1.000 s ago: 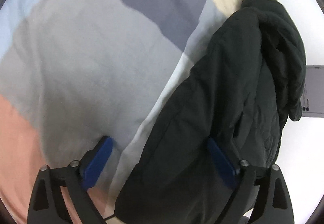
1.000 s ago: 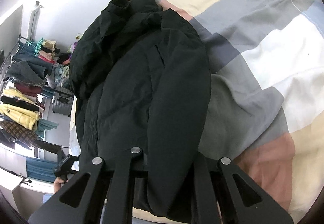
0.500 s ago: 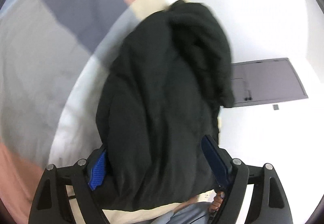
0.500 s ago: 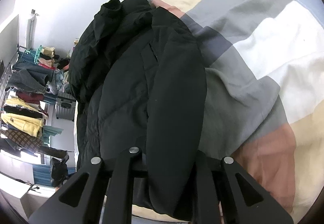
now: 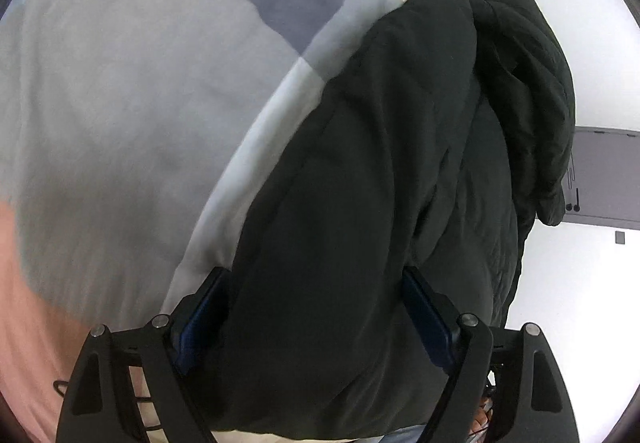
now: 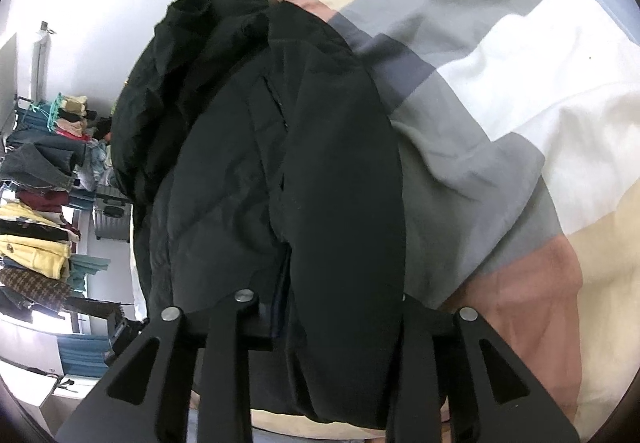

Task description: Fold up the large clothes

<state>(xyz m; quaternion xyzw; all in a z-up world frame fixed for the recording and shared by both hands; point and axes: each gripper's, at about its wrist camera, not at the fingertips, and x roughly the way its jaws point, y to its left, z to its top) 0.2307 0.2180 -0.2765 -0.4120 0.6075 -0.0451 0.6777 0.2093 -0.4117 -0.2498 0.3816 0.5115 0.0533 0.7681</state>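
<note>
Hem of your bulky black padded jacket [image 5: 360, 203] cut off below, left gripper [image 5: 316, 307] spread wide astride it, right gripper [image 6: 344, 307] fingertips buried, grip unreadable, patchwork bedspread [image 6: 500, 91] beneath.

Bed [image 6: 520, 91] covered with colour-block quilt [image 5: 120, 103] in grey, white, beige, pink, navy patches; black jacket [image 6: 312, 163] lies directly on it near the edge.

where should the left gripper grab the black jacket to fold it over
Grip the near hem end of the black jacket, coming in from the bed's near edge. That end already bulges between the left gripper, whose fingers are spread wide, while the bunched hood end lies far off and looks too bulky to pinch.
</note>
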